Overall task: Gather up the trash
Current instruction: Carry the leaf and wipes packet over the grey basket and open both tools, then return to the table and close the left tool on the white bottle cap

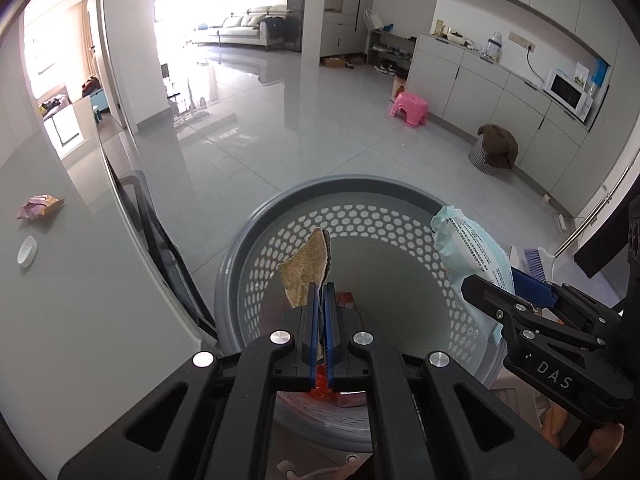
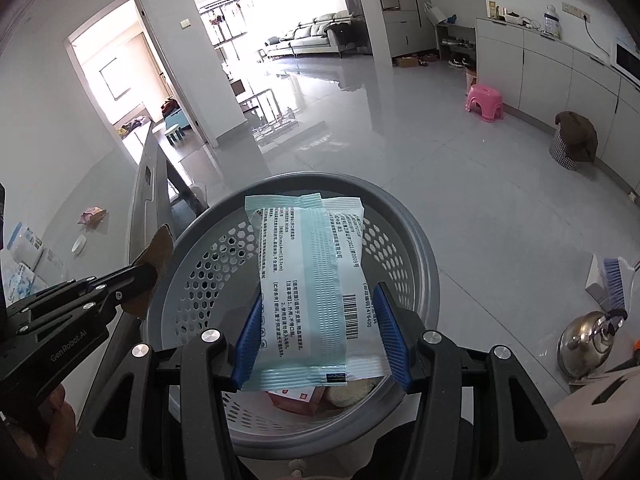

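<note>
A grey perforated basket (image 1: 362, 184) stands on the floor below both grippers. My left gripper (image 1: 321, 288) is shut on a thin tan-brown scrap (image 1: 306, 264) that sticks up over the basket's mouth. My right gripper (image 2: 318, 294) holds a pale green and white wipes packet (image 2: 312, 264) between its blue pads (image 2: 250, 332), above the basket (image 2: 420, 240). In the right wrist view the left gripper (image 2: 146, 276) with the scrap (image 2: 160, 246) hangs at the basket's left rim. In the left wrist view the right gripper (image 1: 508, 280) and packet (image 1: 468, 240) are at the right rim.
Red and white wrappers (image 2: 304, 396) lie in the basket's bottom. On the table at left are a pink wrapper (image 1: 38, 206), a white cap (image 1: 28, 251) and wipes packs (image 2: 24, 264). A chair (image 1: 152, 220) stands by the table. A kettle (image 2: 588, 340) and brush (image 2: 614, 280) stand at the right.
</note>
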